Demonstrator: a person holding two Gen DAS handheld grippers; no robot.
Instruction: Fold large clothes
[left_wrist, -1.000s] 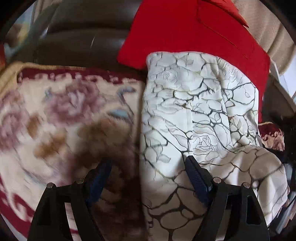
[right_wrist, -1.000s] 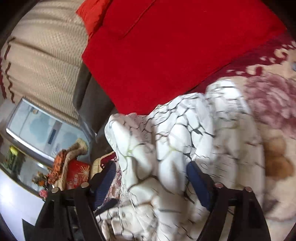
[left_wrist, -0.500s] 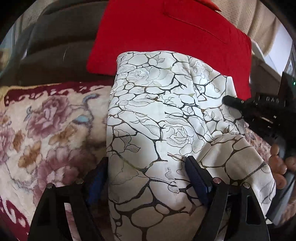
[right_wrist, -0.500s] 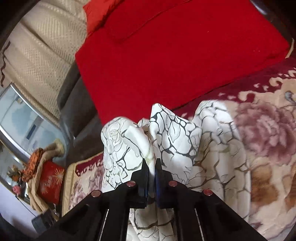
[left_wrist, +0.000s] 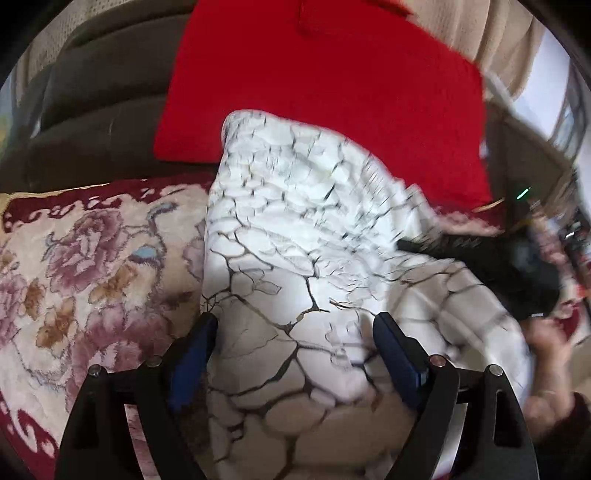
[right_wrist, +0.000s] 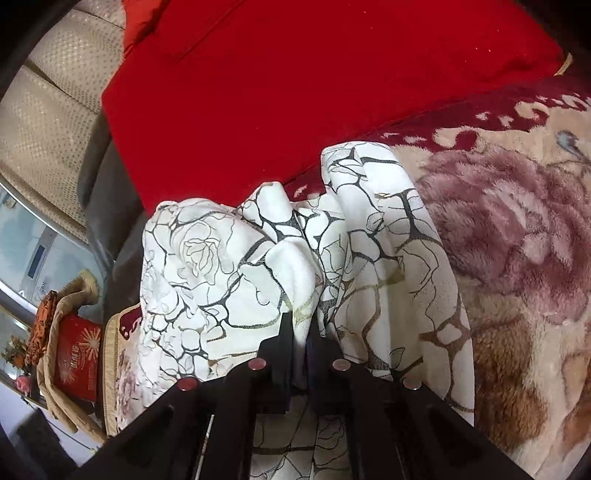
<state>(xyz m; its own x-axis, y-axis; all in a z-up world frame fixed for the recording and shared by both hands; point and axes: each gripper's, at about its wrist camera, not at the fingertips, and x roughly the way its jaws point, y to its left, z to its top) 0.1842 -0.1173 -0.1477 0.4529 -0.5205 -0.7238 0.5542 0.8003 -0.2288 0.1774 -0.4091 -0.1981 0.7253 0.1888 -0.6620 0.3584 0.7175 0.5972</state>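
The white garment with a dark crackle and rose print (left_wrist: 295, 258) lies folded lengthwise on a floral blanket (left_wrist: 74, 258). My left gripper (left_wrist: 295, 328) is open, its blue-padded fingers (left_wrist: 195, 343) astride the garment's near end. My right gripper (right_wrist: 303, 332) is shut on a bunched fold of the same garment (right_wrist: 229, 266) and lifts it slightly. The right gripper also shows as a blurred dark shape at the right of the left wrist view (left_wrist: 498, 258).
A red cushion (left_wrist: 325, 92) leans against the dark sofa back (left_wrist: 92, 92) behind the garment. The floral blanket (right_wrist: 517, 258) covers the seat. A beige bag with a red box (right_wrist: 74, 350) stands beyond the sofa edge. A hand (left_wrist: 546, 350) holds the right gripper.
My right gripper closed on a fold of the garment and now pulls it up. My left gripper moved over the garment's near end and stays open.
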